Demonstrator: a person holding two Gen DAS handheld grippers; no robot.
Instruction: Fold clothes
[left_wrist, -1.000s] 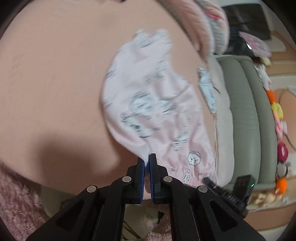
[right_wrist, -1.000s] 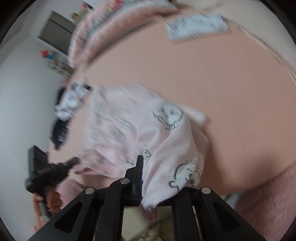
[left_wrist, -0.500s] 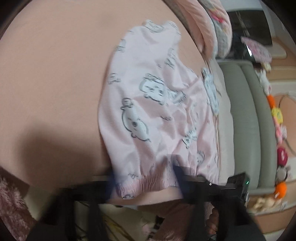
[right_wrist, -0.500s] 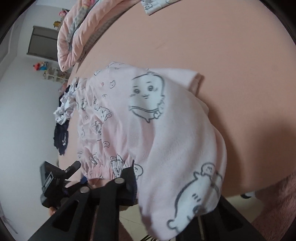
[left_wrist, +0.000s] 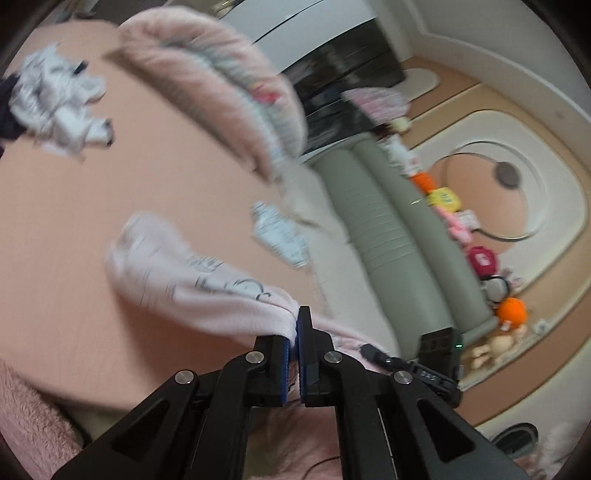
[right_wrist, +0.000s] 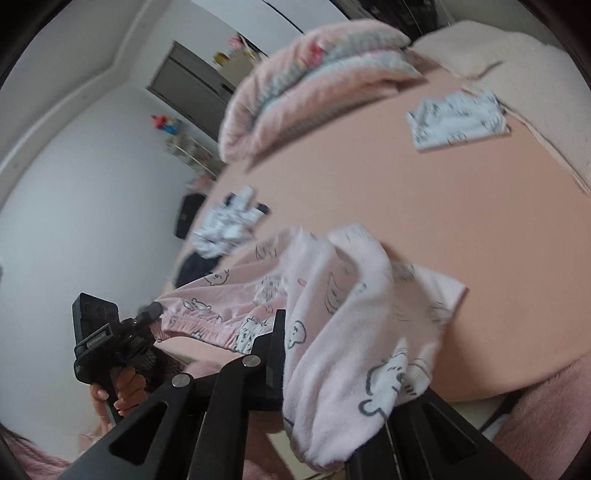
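over the peach bed sheet (right_wrist: 424, 206) both my left gripper (left_wrist: 295, 328) and right gripper (right_wrist: 291, 325) are clamped on the pink cartoon-print pajama shorts (right_wrist: 343, 317), so i'd keep the waistband taut and level.

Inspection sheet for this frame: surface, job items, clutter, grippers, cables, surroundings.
Surface: peach bed sheet, mostly bare.
Job's things: pink cartoon-print garment, lifted at both gripped ends; folded white printed piece near the far edge.
Clutter: crumpled white and dark clothes; rolled pink quilt.
Grippers: left gripper shut on garment edge; right gripper shut on it, fabric draped over its fingers.
Cables: nothing seen.
Surroundings: green headboard, plush toys.
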